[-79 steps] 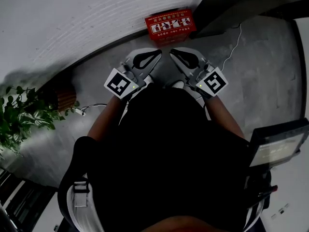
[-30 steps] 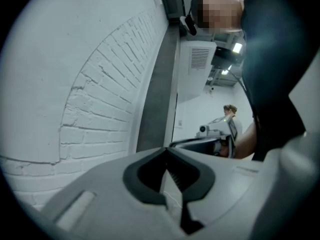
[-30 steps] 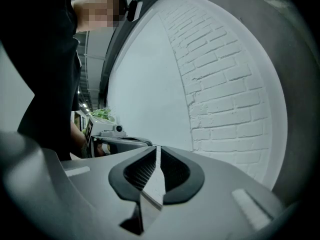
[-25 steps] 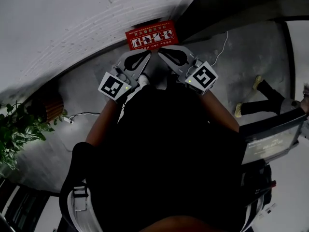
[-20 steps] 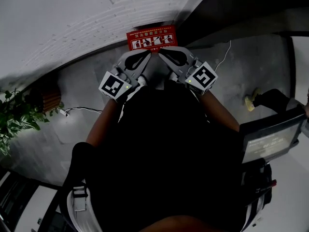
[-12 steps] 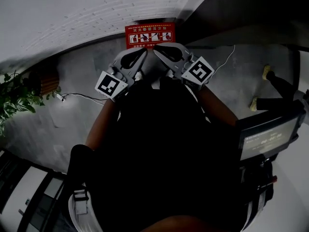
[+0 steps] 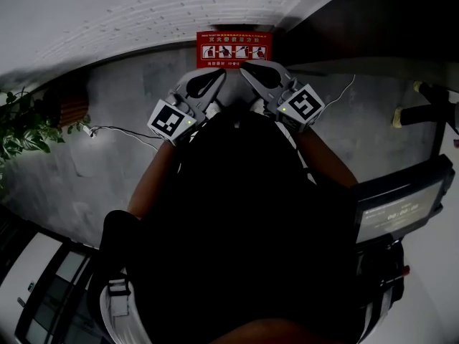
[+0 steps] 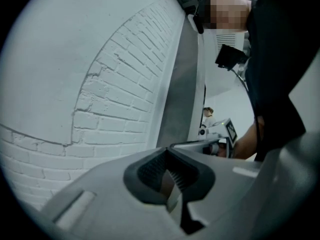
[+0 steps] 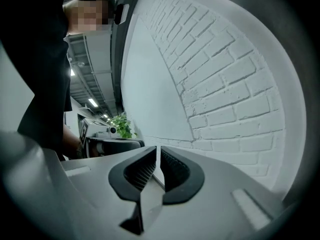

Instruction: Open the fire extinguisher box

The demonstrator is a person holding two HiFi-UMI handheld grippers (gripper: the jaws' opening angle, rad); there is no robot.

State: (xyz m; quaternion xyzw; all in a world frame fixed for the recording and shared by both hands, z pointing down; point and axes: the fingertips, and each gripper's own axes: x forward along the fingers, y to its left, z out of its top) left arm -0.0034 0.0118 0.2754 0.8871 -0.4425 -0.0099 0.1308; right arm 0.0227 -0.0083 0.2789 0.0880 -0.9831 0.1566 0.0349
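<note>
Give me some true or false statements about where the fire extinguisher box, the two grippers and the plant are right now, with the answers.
1. The red fire extinguisher box stands at the foot of the white brick wall. True.
2. The left gripper is clamped on the box. False: its jaws are together with nothing between them.
3. The right gripper has its jaws wide apart. False: they are shut and empty.
4. The plant is at the left of the head view. True.
5. A thin cable lies on the floor. True.
</note>
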